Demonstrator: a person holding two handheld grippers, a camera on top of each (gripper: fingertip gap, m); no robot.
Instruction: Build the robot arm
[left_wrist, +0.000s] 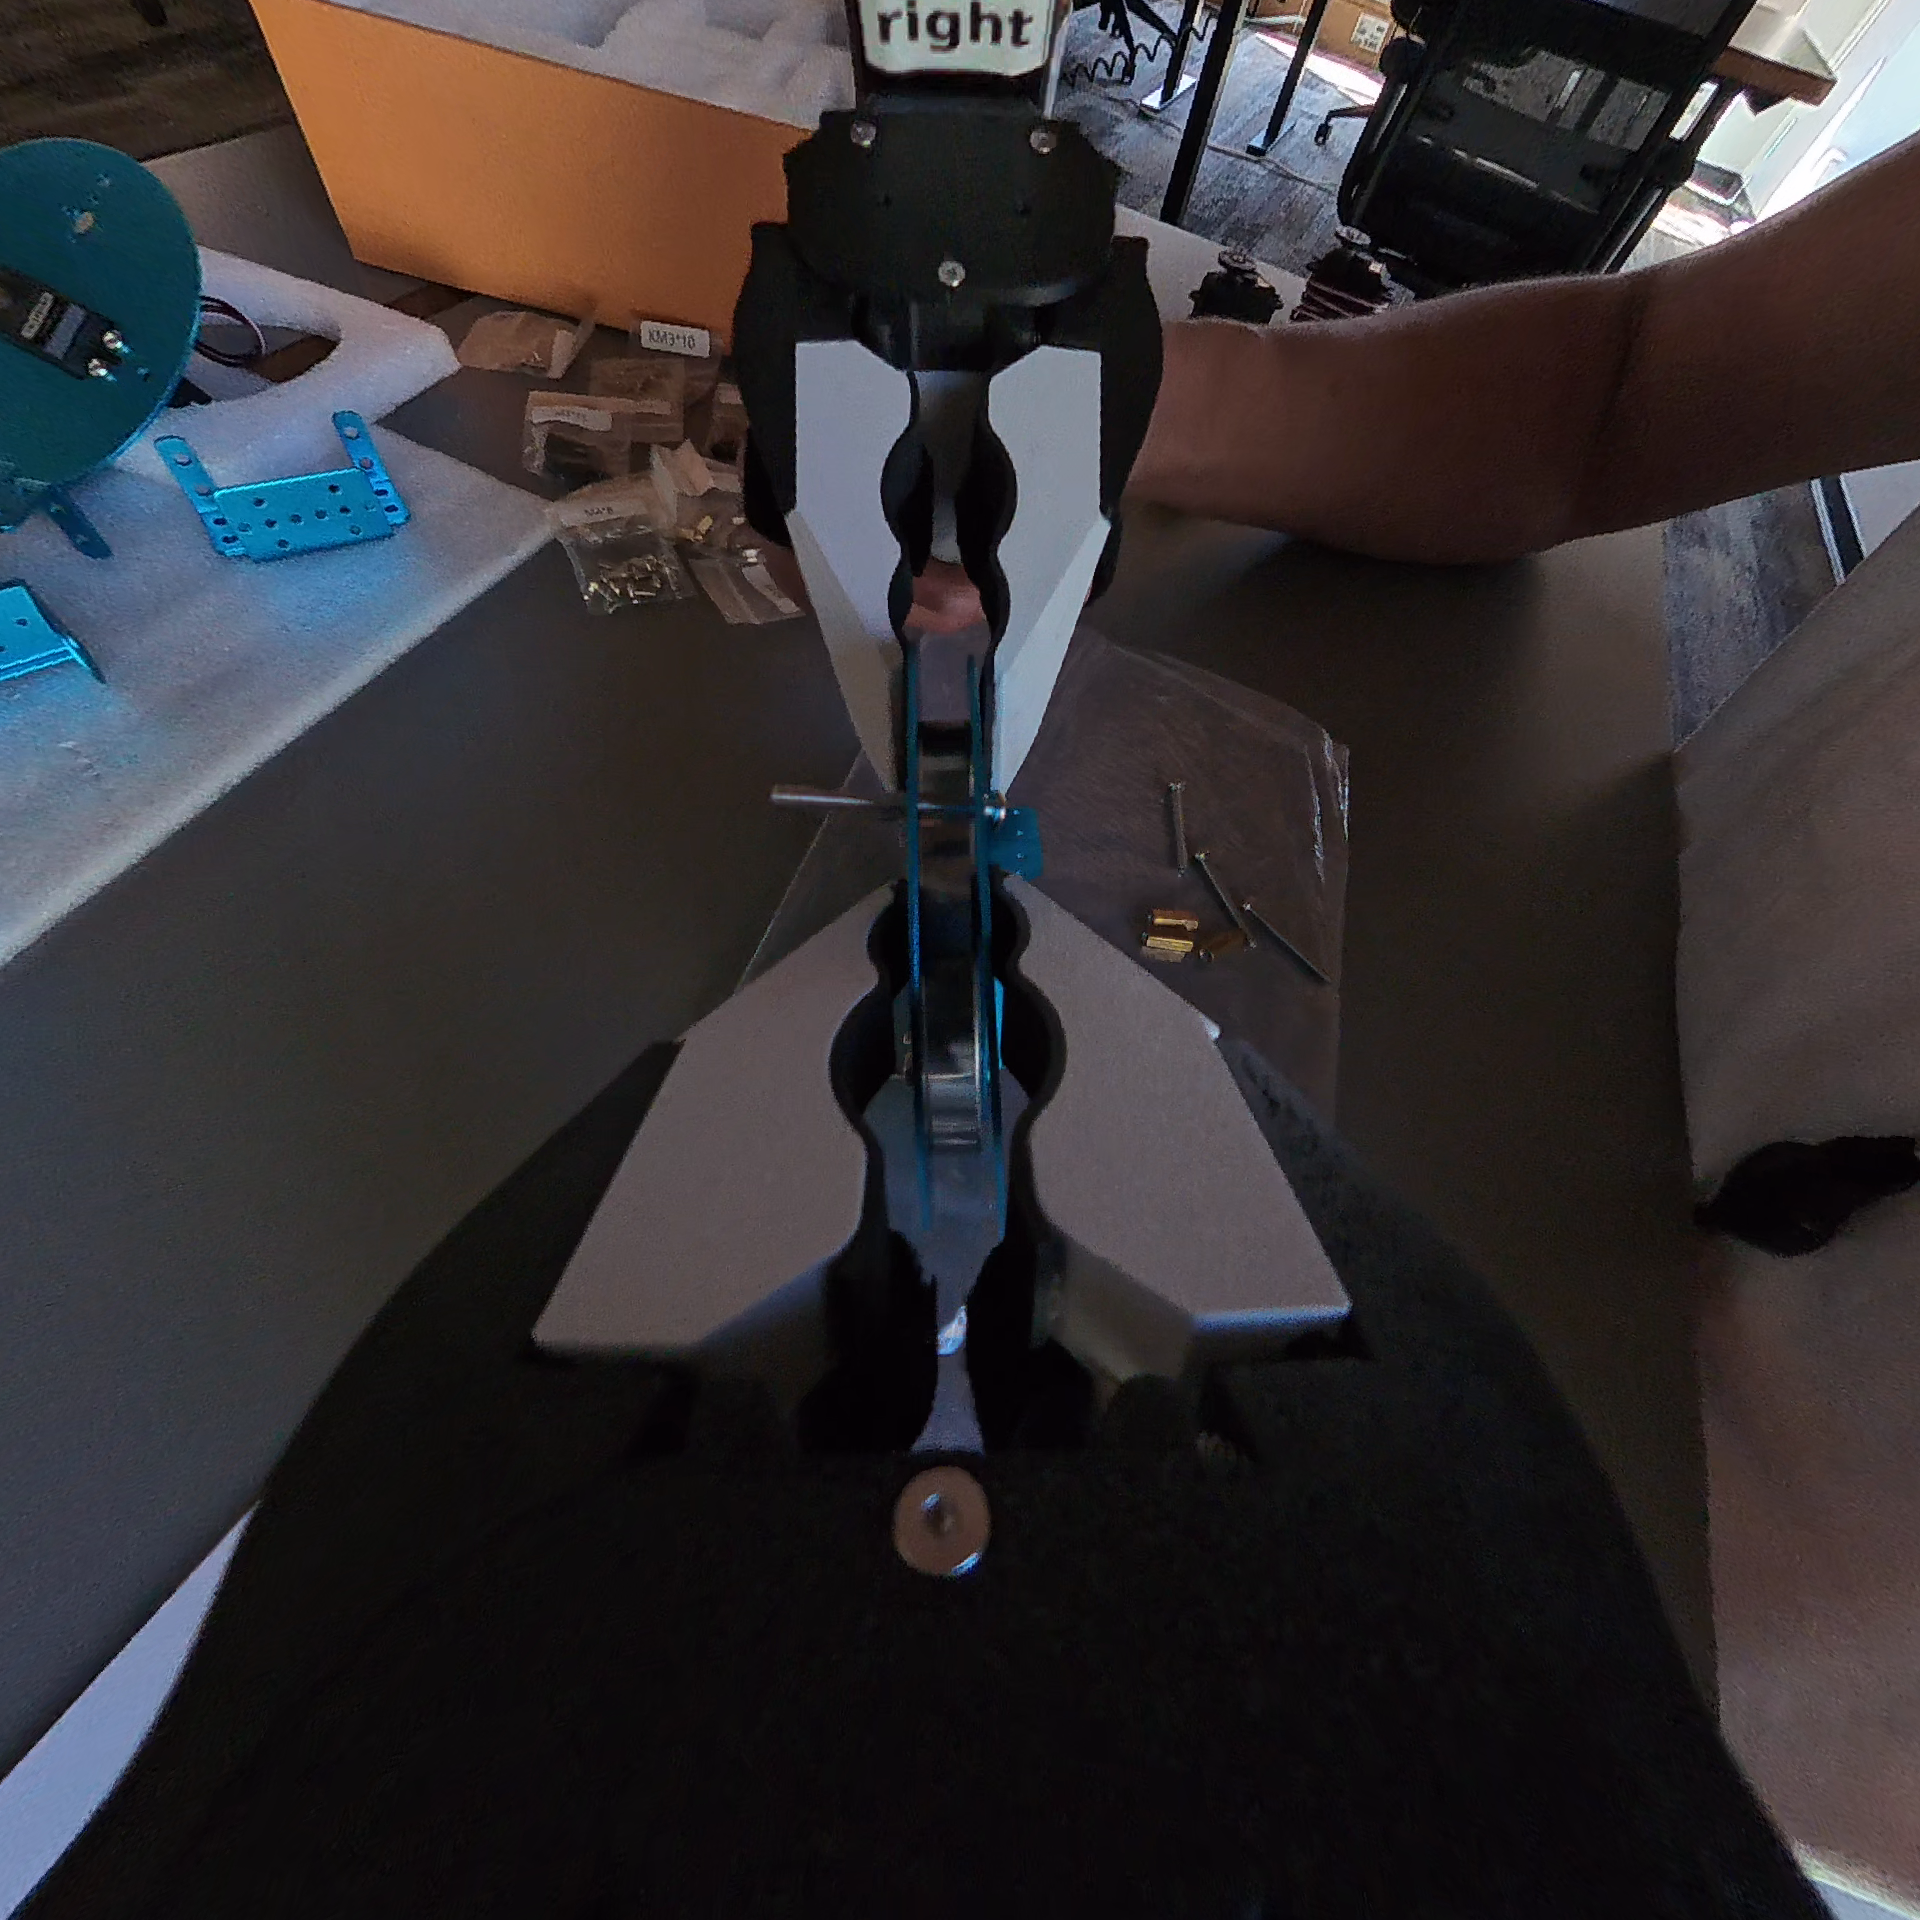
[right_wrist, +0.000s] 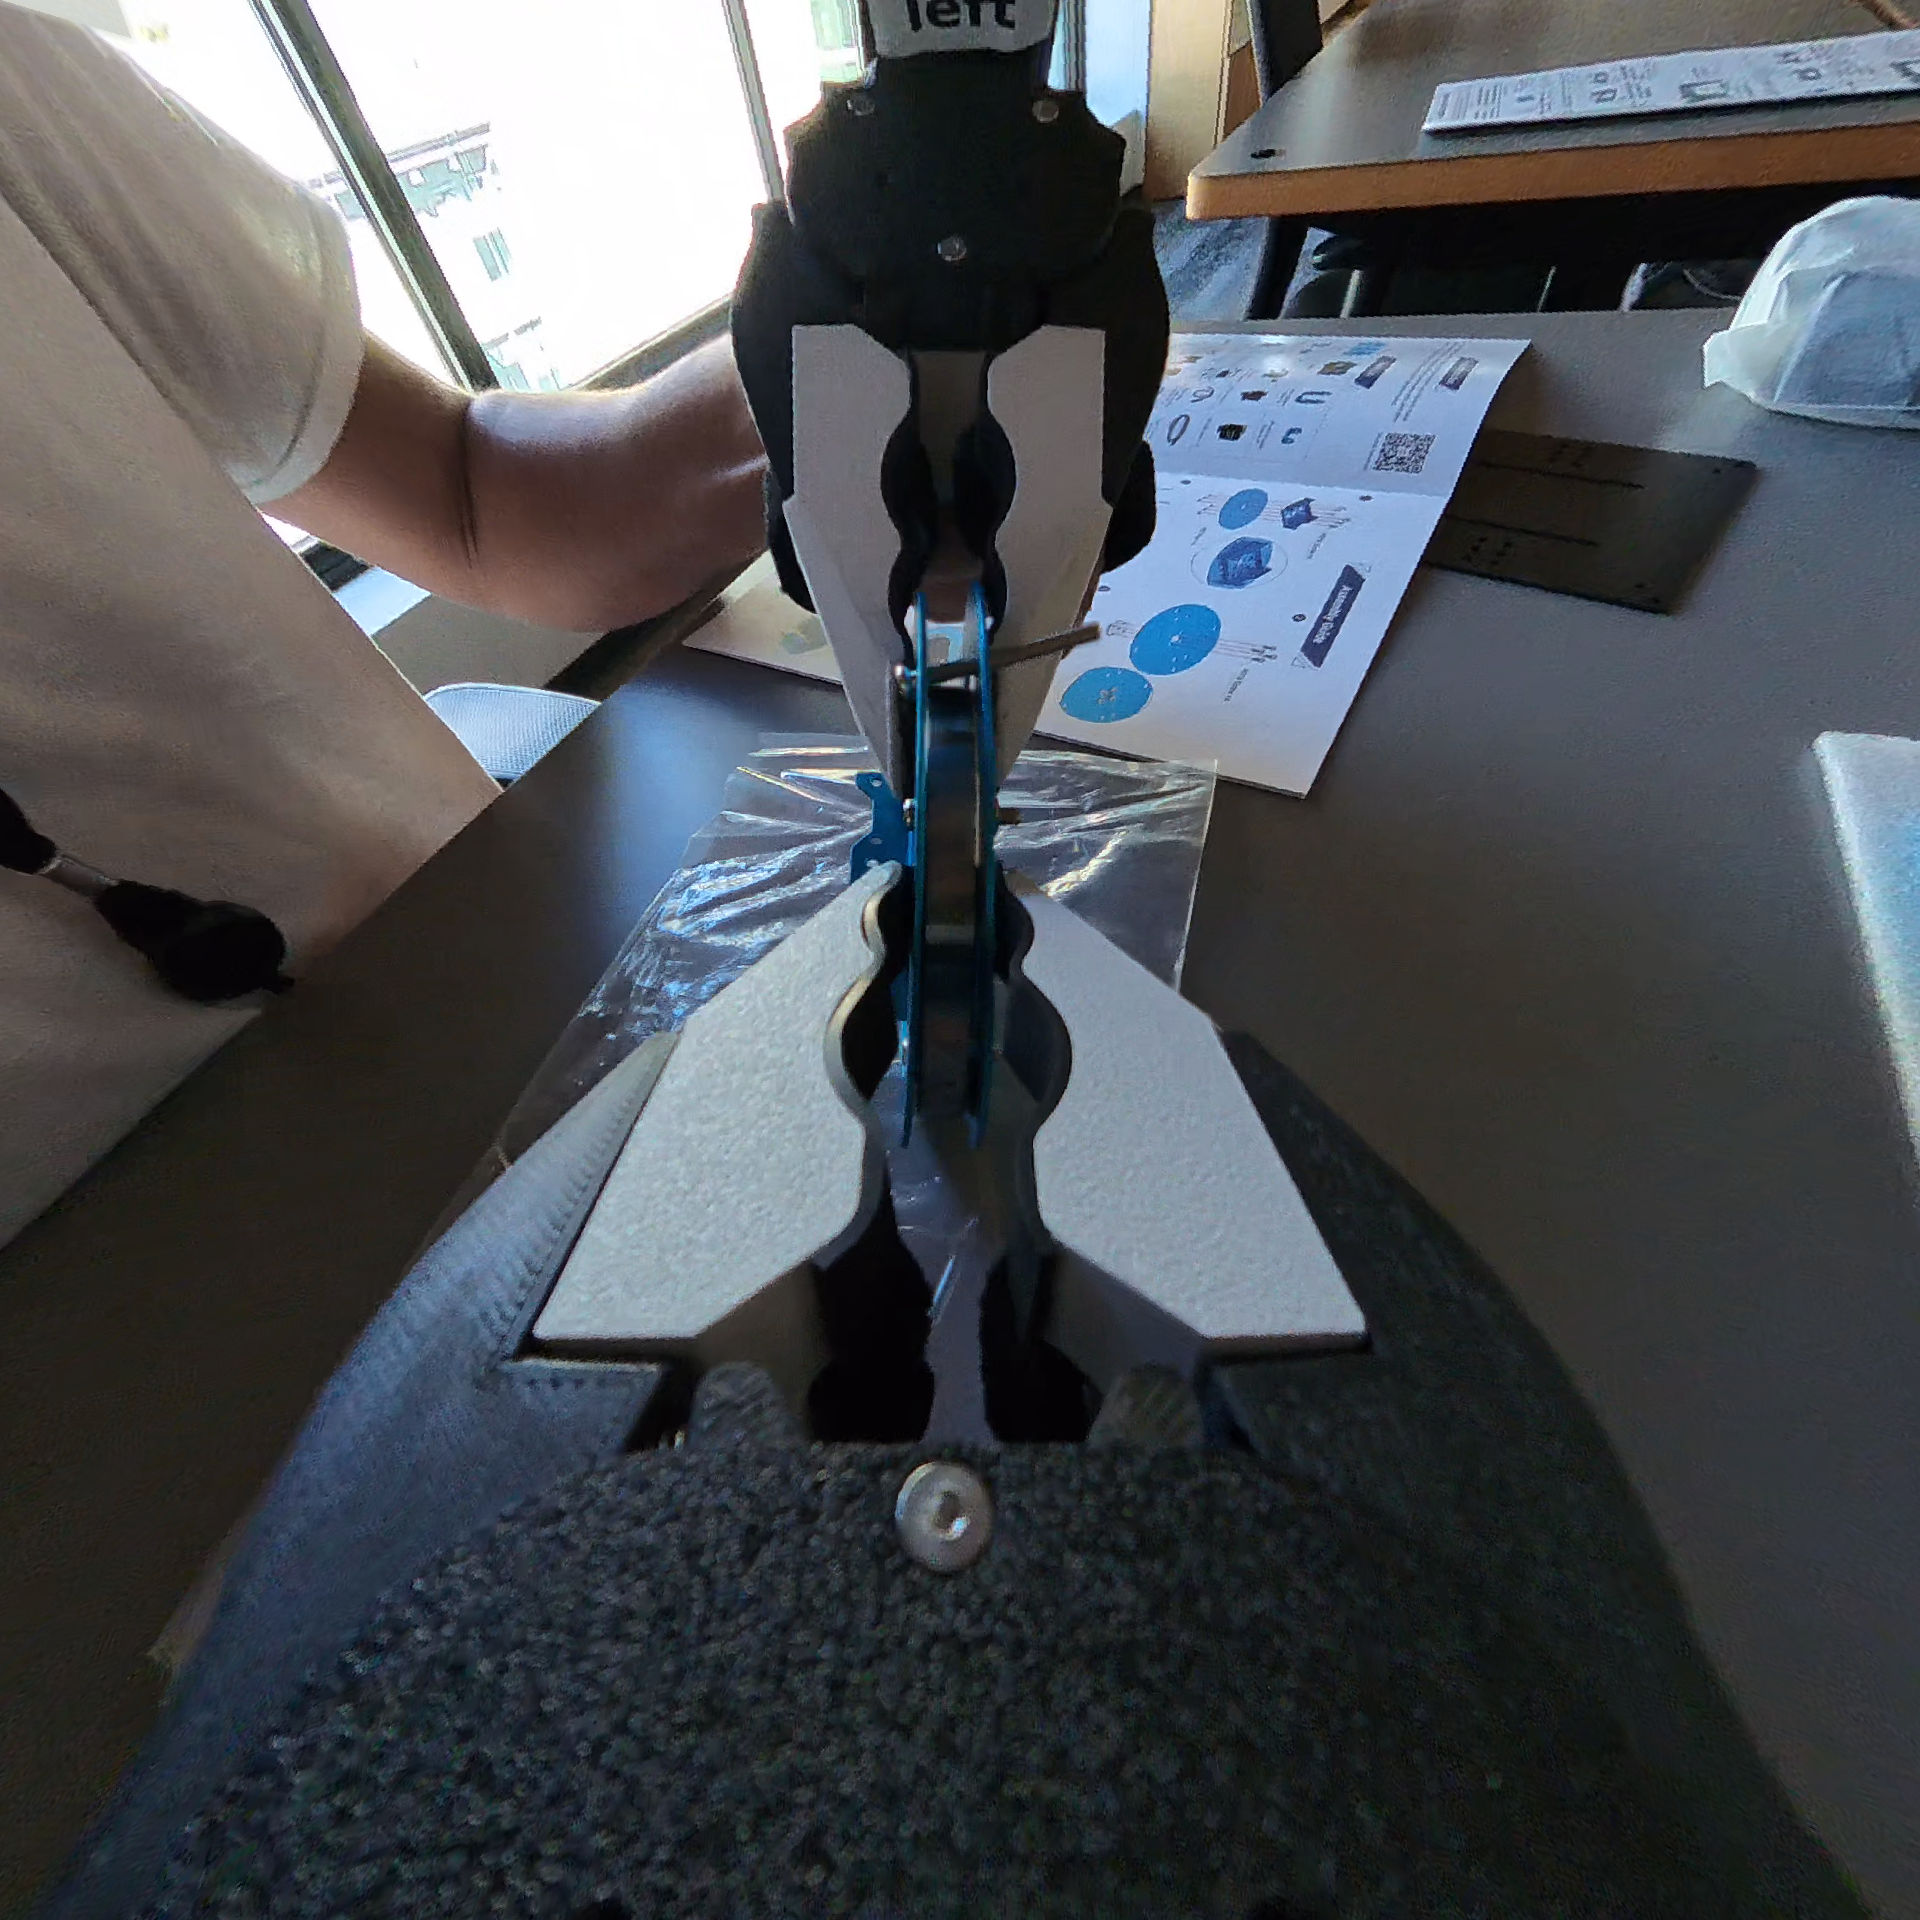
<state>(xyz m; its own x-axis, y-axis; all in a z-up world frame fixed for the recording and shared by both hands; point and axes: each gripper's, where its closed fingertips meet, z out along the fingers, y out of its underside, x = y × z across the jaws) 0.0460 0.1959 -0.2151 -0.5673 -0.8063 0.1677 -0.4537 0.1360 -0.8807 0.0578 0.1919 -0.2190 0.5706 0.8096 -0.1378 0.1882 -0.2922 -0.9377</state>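
Black housing fills the bottom of both wrist views, and ahead of it my left gripper (left_wrist: 940, 997) is clamped on the near edge of a blue disc assembly (left_wrist: 951, 935) — two thin blue plates with a shiny ring between them, held on edge above the table (left_wrist: 416, 935). My right gripper (left_wrist: 951, 665) faces it from the far side, jaws closed on the opposite edge of the same assembly. One bolt (left_wrist: 831, 800) sticks out sideways through the plates, and a small blue bracket (left_wrist: 1018, 842) sits on the other face. Below lies a clear plastic bag (right_wrist: 1091, 831). Loose screws (left_wrist: 1226, 883) and brass standoffs (left_wrist: 1184, 933) rest just beside it — a printed sheet (right_wrist: 1299, 540) lies beyond.
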